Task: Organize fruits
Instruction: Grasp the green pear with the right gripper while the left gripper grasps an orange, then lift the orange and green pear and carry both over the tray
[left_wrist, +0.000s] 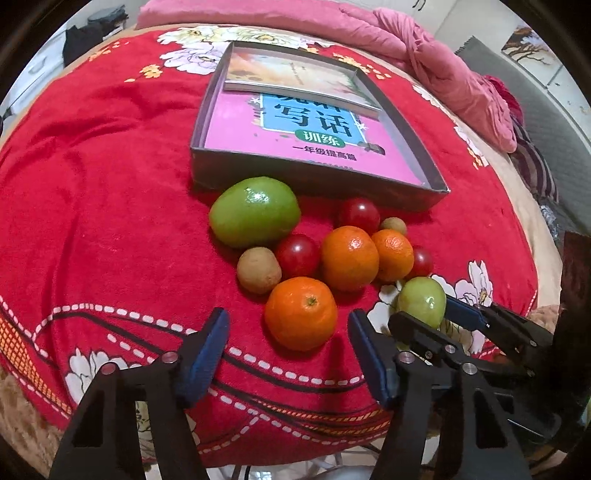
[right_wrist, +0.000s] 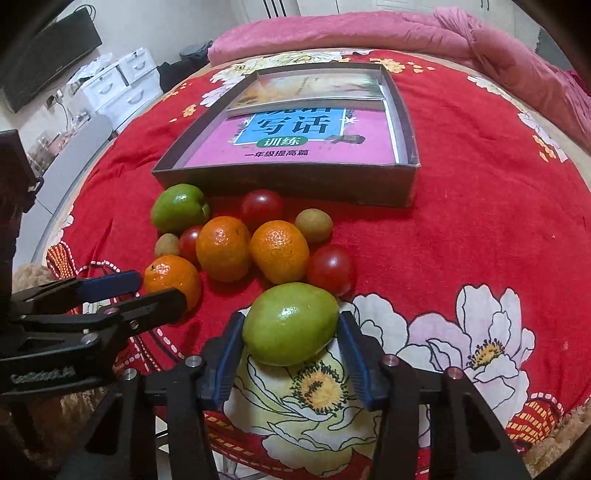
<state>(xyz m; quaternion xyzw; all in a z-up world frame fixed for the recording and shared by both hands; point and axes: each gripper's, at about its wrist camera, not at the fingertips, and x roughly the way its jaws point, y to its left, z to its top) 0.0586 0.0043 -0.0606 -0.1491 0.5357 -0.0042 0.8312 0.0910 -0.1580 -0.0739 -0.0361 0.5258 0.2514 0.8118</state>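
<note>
The right claw (right_wrist: 290, 334) squeezes a green fruit (right_wrist: 291, 323) at the near edge of the fruit pile on the red cloth (right_wrist: 480, 229), while the left claw (left_wrist: 289, 345) is spread wide around an orange (left_wrist: 301, 313) (not touching it), with the box (left_wrist: 314, 181) just behind the pile.

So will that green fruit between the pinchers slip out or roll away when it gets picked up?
The small green fruit looks smooth and shiny, so it might slip. It is rounded, so it would probably roll on the red blanket if dropped. The right gripper has a pad on each side, which should help.
</note>
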